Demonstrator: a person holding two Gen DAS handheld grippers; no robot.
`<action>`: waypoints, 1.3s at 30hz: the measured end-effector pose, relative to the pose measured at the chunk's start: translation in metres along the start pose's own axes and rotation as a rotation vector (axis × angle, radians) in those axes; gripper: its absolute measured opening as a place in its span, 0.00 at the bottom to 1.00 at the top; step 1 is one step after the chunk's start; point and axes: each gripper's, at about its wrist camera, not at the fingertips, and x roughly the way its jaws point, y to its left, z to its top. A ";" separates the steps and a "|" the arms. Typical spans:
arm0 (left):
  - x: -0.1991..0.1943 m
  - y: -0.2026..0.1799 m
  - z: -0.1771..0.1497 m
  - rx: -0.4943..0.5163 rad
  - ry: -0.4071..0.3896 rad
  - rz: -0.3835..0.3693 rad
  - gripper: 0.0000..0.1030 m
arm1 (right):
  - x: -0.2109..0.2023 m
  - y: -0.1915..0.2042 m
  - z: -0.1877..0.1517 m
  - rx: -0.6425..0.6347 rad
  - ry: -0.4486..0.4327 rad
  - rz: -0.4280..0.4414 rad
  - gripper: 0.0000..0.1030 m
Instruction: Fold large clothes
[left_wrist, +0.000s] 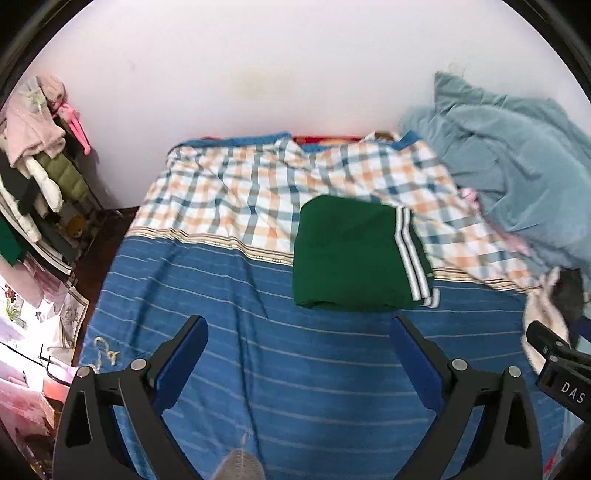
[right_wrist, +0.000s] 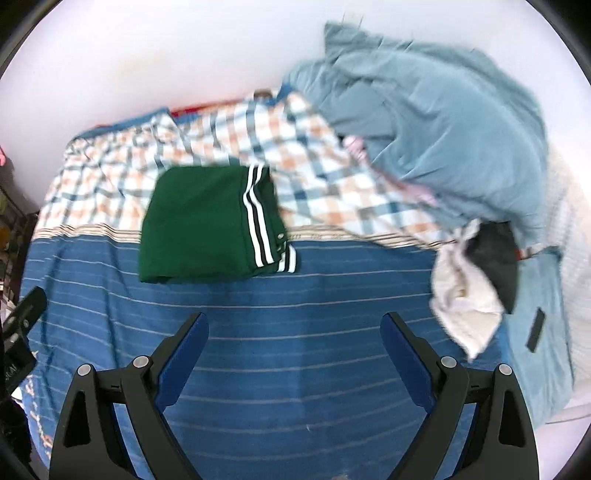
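Left wrist: clothes rack (left_wrist: 40, 155) seen at 9, grey-blue duvet (left_wrist: 517, 155) at 2. Folded green garment (left_wrist: 351, 254) is laid on bed (left_wrist: 258, 369), at 12 beyond left tool (left_wrist: 299, 332), spread wide, nothing gripped.

Right wrist: white/black clothes pile (right_wrist: 476, 280) seen at 3. Garment (right_wrist: 207, 225) is found at 11 of right tool (right_wrist: 295, 328), likewise apart, empty.

Before you a bed (left_wrist: 258, 369) in a blue striped and checked cover, on it your folded green garment (left_wrist: 347, 254) with white stripes, a rumpled grey-blue quilt (left_wrist: 517, 158) at its right, a white and black clothes heap (right_wrist: 476, 280) beside that
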 end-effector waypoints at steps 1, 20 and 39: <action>-0.016 0.001 -0.002 -0.001 -0.008 0.001 0.97 | -0.028 -0.005 -0.005 0.003 -0.019 -0.003 0.93; -0.212 0.011 -0.030 0.006 -0.138 -0.032 0.97 | -0.293 -0.074 -0.058 -0.006 -0.220 0.045 0.93; -0.253 0.004 -0.053 -0.006 -0.211 -0.035 0.97 | -0.346 -0.093 -0.095 -0.015 -0.283 0.046 0.93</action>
